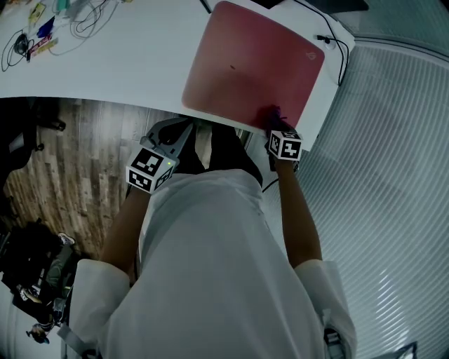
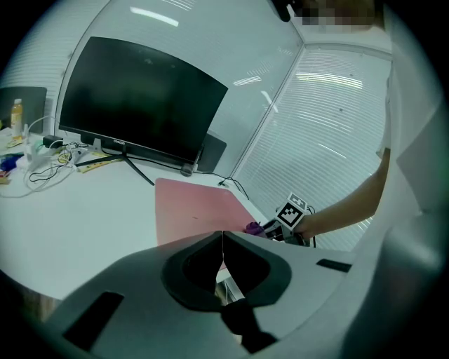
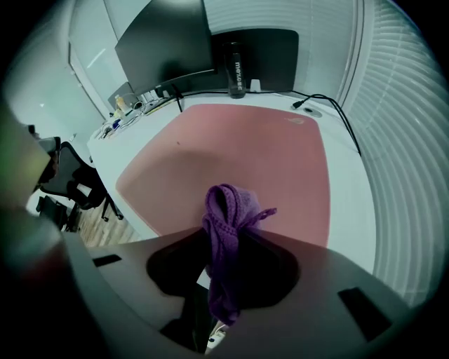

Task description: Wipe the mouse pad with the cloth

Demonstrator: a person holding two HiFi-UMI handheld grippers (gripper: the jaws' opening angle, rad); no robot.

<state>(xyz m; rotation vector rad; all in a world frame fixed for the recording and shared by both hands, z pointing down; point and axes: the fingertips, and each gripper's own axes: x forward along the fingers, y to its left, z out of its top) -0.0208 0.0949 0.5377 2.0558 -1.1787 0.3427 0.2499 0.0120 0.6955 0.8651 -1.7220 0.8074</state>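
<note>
Two grippers are in play, and only one of them holds anything. My right gripper (image 3: 224, 235) has its jaws clamped on the purple cloth (image 3: 229, 210); a bunched, knitted fold of it sticks up past the jaw tips and the rest hangs down between them. In the head view that right gripper (image 1: 275, 127) sits at the near edge of the mouse pad (image 1: 252, 63), towards its right corner, with the cloth (image 1: 272, 114) showing as a small dark purple lump over the pad's rim. I cannot tell whether the cloth actually presses on the surface.

My left gripper (image 2: 222, 245) has its jaws pressed together with nothing between them. From above, the left gripper (image 1: 186, 130) is held just off the front edge of the white desk (image 1: 126, 63), over the wooden floor (image 1: 63, 161) and close to my body, apart from the pad.

The pad is pink-red and lies flat on the desk, filling most of the right gripper view (image 3: 238, 151); its near corner overhangs the desk's curved front edge. Behind it stand a dark monitor (image 2: 140, 98) and a black bottle (image 3: 236, 66). A thin black cable (image 1: 341, 50) runs along the desk beside the pad's right side, and a tangle of wires (image 1: 84, 17) lies at the far left.
</note>
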